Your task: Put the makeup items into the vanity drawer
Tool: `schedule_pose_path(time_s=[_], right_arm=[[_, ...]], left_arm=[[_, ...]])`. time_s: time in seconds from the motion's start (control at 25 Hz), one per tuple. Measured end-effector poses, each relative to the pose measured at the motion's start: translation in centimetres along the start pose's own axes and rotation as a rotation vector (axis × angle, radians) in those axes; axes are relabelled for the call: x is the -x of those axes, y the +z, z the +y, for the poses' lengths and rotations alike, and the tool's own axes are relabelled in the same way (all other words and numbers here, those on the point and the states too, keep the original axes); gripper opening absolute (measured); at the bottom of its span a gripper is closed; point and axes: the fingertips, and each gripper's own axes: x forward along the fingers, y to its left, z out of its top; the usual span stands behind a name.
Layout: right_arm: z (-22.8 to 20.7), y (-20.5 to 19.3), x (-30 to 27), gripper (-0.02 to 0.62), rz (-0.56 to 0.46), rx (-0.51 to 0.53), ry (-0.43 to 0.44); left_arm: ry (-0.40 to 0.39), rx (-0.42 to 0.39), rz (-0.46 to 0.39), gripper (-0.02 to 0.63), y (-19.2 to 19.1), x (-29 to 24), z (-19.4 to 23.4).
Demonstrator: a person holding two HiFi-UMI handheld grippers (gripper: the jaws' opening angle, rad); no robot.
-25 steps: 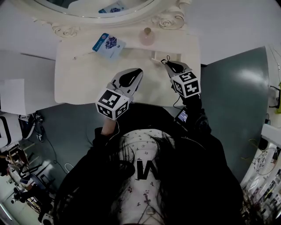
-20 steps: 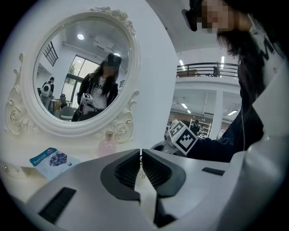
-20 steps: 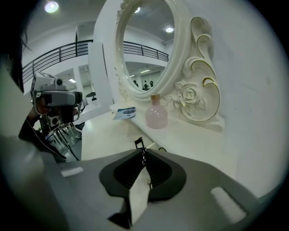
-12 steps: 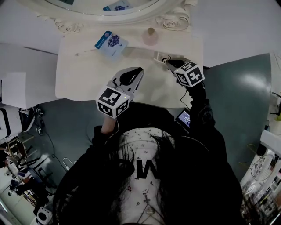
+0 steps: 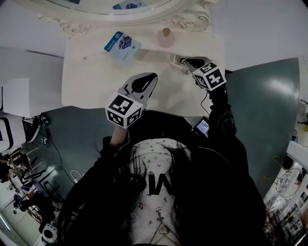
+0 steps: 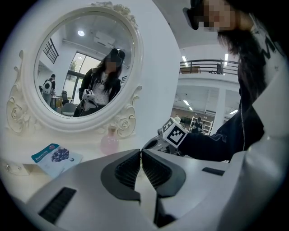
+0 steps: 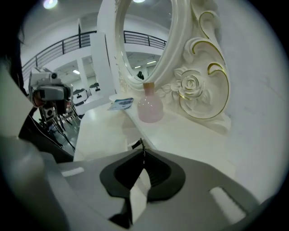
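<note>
On the white vanity top (image 5: 96, 81) lie a blue sachet (image 5: 122, 44), a round pink bottle (image 5: 166, 38) by the mirror base and a thin pale stick (image 5: 91, 56). My left gripper (image 5: 153, 76) hovers over the top's front middle, shut with nothing in it (image 6: 141, 151). My right gripper (image 5: 184, 60) is at the back right, below the bottle, its tips shut on a thin dark wire-like piece (image 7: 136, 145). A small whitish item (image 5: 176, 59) lies just left of the tips. From the right gripper (image 7: 142, 151) the bottle (image 7: 149, 107) stands just ahead. No drawer front shows.
The ornate oval mirror (image 5: 110, 12) and its carved rose base (image 7: 194, 88) close off the back of the top. Grey floor (image 5: 260, 101) lies to the right, white furniture and clutter (image 5: 14, 134) to the left. A small lit device (image 5: 201, 127) hangs below my right arm.
My right gripper has moved away from me, toward the pink bottle and the mirror base, still shut. The left gripper has stayed where it was.
</note>
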Motion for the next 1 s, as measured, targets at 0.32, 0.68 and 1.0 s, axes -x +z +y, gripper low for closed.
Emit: schedule_pose_path(time_s=[0.32, 0.68, 1.0], right_arm=[[-0.6, -1.6, -1.7, 0.020, 0.090, 0.083, -0.065], [-0.4, -1.7, -2.5, 0.025, 0.084, 0.083, -0.104], [-0.1, -1.3, -1.9, 0.048, 0.050, 0.032, -0.111]], left_arm=[[0.004, 0.002, 0.010, 0.000, -0.2, 0.1, 0.5], [0.005, 0.003, 0.016, 0.000, -0.2, 0.4, 1.0], [0.003, 0.006, 0.013, 0.000, -0.3, 0.8, 1.4]])
